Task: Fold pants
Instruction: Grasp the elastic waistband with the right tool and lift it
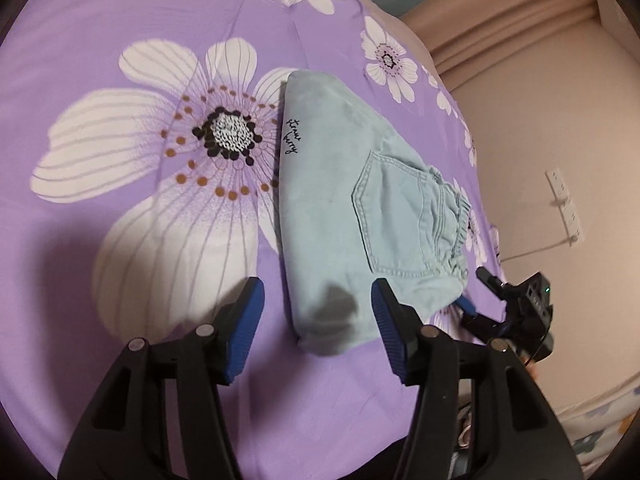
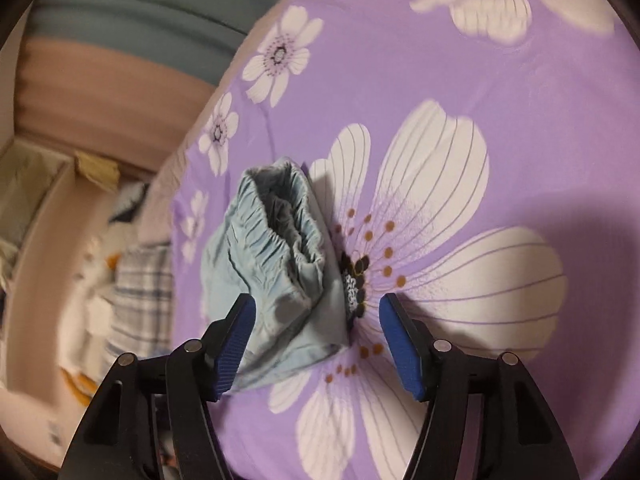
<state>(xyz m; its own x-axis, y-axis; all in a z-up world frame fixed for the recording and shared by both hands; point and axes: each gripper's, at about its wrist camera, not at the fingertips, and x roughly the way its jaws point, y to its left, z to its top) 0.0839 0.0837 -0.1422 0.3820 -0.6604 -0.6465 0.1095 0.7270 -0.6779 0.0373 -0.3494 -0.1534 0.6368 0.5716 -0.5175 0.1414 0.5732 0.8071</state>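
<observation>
Both jaws parted, empty: left gripper (image 1: 318,330), right gripper (image 2: 316,340) beside folded pants (image 1: 344,208) (bundle compact). Withdraw clear, avoid snagging waistband (image 2: 280,220).

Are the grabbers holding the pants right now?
No. Both the left gripper and the right gripper stand open, pads off the cloth. The folded pants just lie on the bed.

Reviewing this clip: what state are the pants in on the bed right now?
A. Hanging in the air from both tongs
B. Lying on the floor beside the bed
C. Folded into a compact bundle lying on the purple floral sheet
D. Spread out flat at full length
C: the light blue pants lie folded in a compact bundle on the purple floral sheet, back pocket up, with neither tongs gripping them.
</observation>
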